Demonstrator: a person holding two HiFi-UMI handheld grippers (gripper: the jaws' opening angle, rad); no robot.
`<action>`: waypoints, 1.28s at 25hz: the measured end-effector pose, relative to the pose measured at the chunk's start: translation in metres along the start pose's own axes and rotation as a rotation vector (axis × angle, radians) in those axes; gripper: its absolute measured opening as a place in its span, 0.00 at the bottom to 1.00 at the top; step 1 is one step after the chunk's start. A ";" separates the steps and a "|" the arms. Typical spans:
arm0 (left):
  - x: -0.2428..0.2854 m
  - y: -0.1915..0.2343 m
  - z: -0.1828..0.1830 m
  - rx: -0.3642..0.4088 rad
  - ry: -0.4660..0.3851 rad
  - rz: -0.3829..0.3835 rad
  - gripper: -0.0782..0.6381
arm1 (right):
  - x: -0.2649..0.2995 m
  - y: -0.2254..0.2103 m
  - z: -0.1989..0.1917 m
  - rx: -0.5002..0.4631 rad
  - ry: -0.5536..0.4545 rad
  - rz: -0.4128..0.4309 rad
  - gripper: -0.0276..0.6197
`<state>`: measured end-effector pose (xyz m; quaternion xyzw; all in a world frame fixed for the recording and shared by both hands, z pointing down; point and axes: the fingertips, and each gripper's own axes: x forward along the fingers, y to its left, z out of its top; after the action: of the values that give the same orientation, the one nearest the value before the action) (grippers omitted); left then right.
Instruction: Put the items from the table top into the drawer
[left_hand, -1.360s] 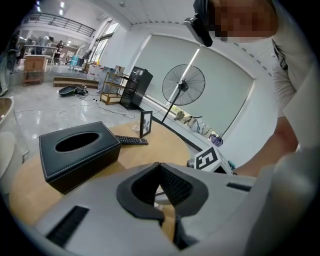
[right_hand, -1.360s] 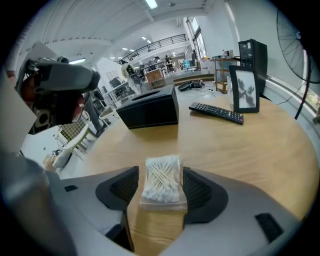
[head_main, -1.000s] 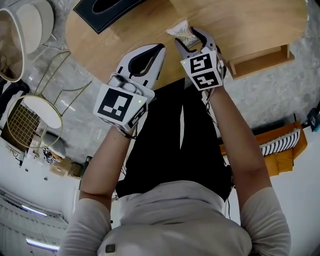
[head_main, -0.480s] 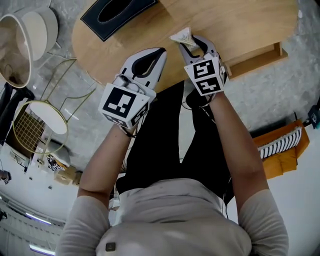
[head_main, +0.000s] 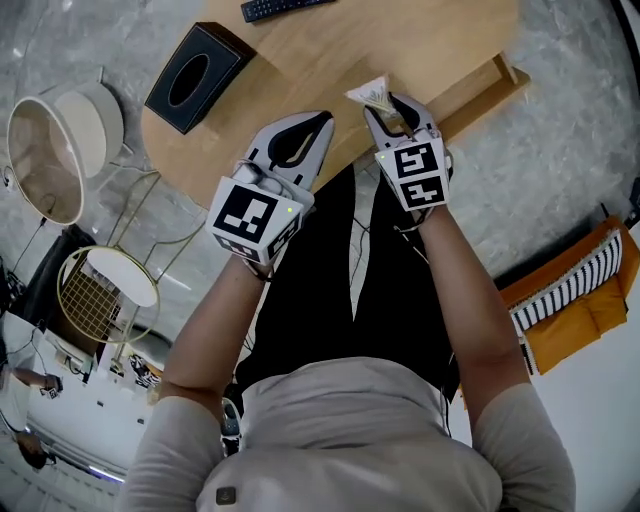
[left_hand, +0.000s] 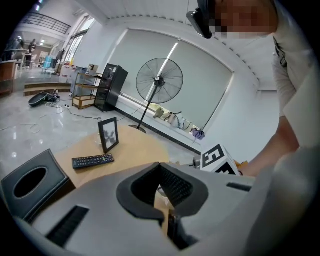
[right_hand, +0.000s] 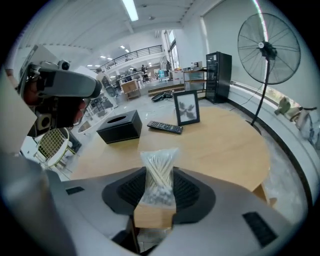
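While the right gripper (head_main: 390, 108) pinches it low down, the bag of cotton swabs (right_hand: 159, 182) stands upright between the 2 ribbed pads. It is a small clear plastic packet, with white tips bunched at the bottom and thin pale sticks fanning toward a crimped top that rises past the jaw tips. Those jaws have just been closing, and they press on the bag from both sides. Bag and gripper are over the near edge of the round wooden table (right_hand: 225, 145). Just to the right of this gripper, a wooden drawer (head_main: 470, 90) juts open from the table's rim. Ahead of the jaws and to their left sits a black tissue box (right_hand: 120, 127). Straight ahead lies a black remote control (right_hand: 165, 127), and behind it a dark picture frame (right_hand: 186, 108) stands upright. Beside the right gripper, on its left, the left gripper (head_main: 322, 120) has its 2 jaw tips together with nothing between them.
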<state>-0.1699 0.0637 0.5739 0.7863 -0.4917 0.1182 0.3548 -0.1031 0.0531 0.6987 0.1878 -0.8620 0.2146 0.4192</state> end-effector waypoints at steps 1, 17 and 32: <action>0.007 -0.010 0.003 0.008 0.003 -0.008 0.12 | -0.009 -0.010 -0.005 0.017 -0.005 -0.011 0.30; 0.148 -0.122 -0.006 0.063 0.129 -0.075 0.12 | -0.084 -0.166 -0.109 0.207 -0.015 -0.135 0.30; 0.210 -0.129 -0.024 0.057 0.159 -0.078 0.12 | -0.045 -0.226 -0.157 0.245 0.031 -0.127 0.31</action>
<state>0.0473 -0.0310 0.6467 0.8027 -0.4275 0.1803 0.3746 0.1370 -0.0468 0.7978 0.2884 -0.8090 0.2940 0.4194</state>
